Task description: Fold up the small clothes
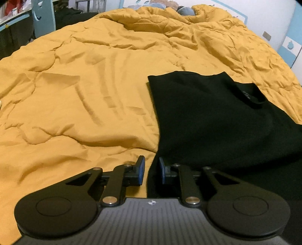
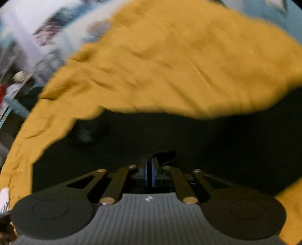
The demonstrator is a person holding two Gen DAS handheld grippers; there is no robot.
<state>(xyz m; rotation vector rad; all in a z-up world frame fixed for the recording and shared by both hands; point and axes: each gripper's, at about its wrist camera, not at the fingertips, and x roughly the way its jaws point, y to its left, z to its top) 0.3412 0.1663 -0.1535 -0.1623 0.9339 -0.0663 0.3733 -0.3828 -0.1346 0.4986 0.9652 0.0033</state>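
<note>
A black garment [image 1: 207, 116] lies folded flat on the yellow quilt [image 1: 85, 84], its collar [image 1: 254, 98] at the far right. My left gripper [image 1: 151, 166] hovers low over the garment's near left edge. That edge runs between the two fingers, the pads stand apart and do not press on it. In the blurred right wrist view the black garment [image 2: 188, 135] fills the area under my right gripper [image 2: 149, 165]. Its pads are together, and a small raised fold of cloth [image 2: 164, 155] sits at the tips, apparently pinched.
The quilt [image 2: 160, 66] covers the whole bed and bunches into a heap at the far end [image 1: 169, 17]. A blue bed frame post [image 1: 43, 17] and cluttered shelves stand beyond the left side. A white and blue wall [image 1: 283, 28] is at the right.
</note>
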